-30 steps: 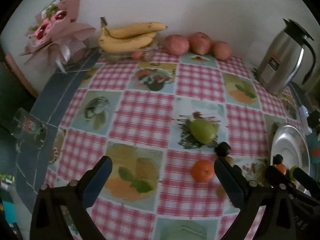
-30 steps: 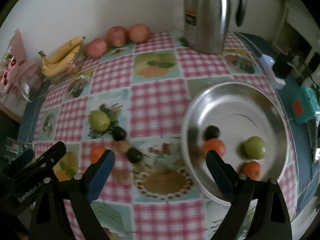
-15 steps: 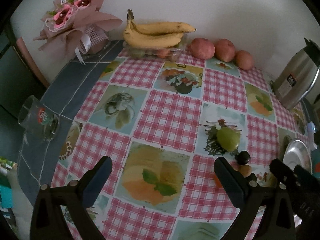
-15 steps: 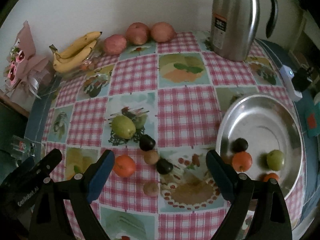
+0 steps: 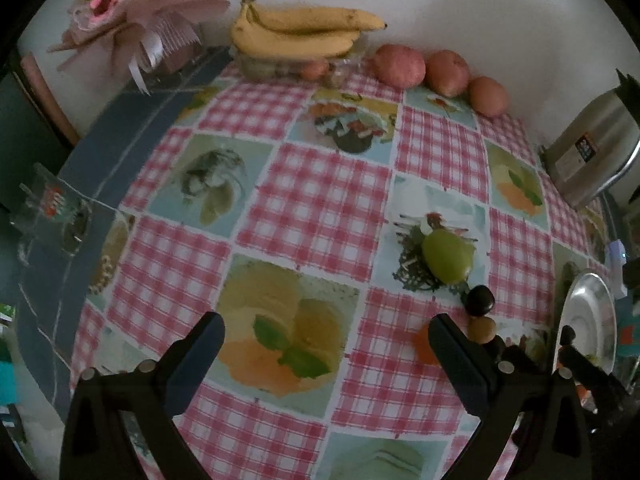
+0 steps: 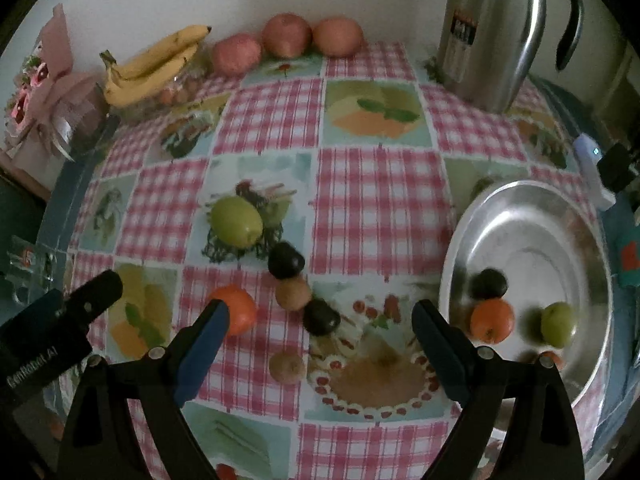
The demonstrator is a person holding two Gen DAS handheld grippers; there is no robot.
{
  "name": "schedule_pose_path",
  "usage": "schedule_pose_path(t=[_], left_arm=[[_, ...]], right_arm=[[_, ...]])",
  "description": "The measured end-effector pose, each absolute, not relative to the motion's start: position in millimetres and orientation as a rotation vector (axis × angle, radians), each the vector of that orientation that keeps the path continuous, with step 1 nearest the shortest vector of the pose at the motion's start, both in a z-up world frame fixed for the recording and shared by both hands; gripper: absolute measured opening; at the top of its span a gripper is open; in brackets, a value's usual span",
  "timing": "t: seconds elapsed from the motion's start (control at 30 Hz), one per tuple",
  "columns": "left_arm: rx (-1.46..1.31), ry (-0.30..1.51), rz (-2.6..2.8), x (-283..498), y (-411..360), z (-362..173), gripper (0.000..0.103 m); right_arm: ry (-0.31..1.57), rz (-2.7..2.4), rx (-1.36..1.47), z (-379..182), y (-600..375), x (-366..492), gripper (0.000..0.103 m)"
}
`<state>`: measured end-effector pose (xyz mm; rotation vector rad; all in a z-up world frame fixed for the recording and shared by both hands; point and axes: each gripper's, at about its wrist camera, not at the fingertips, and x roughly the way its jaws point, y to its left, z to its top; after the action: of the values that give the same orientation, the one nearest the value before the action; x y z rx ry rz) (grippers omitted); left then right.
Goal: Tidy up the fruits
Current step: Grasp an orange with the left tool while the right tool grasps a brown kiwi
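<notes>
Both claws, left claw (image 5: 326, 354) and right claw (image 6: 320, 338), hung released over the table (image 6: 376, 184); six loose fruits (image 6: 237, 221) lay there, four in the steel plate (image 6: 532, 216).

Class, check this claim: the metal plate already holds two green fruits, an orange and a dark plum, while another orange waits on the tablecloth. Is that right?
Not quite. The right wrist view shows one green fruit on the metal plate, not two; the other green fruit lies on the tablecloth. The orange and dark plum are on the plate, and another orange waits on the cloth.
</notes>
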<state>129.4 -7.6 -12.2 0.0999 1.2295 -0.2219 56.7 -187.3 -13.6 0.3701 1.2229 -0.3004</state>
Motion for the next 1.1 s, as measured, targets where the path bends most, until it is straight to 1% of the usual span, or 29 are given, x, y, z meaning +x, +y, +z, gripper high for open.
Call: schedule_pose_path(t=[0.43,0.53,0.6,0.77,0.83,0.87,0.93,1.1], left_arm=[[0.139,1.356,-0.211,128.7,-19.9,-57.3,0.103],[0.119,1.369,-0.209,128.4,-18.1,-62.0,0.103],[0.111,1.366,-0.214,128.8,-18.8,-62.7,0.103],[0.09,1.345,-0.23,129.8,-19.5,-57.5,0.103],[0.077,1.345,-0.241,131.3,-19.7,-55.0,0.102],[0.071,1.345,-0.246,131.3,-20.3,-53.7,0.102],[0.062,1.345,-0.253,132.0,-20.5,-51.8,0.102],[0.051,1.346,-0.268,132.0,-22.1,-50.2,0.102]], right_arm=[[1.334,-0.294,0.379,-51.6,-177.8,49.7,0.093],[1.354,-0.306,0.397,-60.4,-179.2,47.1,0.09],[1.363,-0.307,0.395,-63.2,-179.1,46.7,0.08],[1.368,-0.278,0.401,-67.2,-170.9,46.8,0.073],[1.37,-0.264,0.392,-67.4,-166.2,46.8,0.067],[1.372,-0.259,0.39,-68.1,-163.8,45.8,0.061],[1.371,-0.254,0.38,-67.7,-159.4,45.9,0.057],[1.375,-0.233,0.363,-66.5,-146.8,46.4,0.035]])
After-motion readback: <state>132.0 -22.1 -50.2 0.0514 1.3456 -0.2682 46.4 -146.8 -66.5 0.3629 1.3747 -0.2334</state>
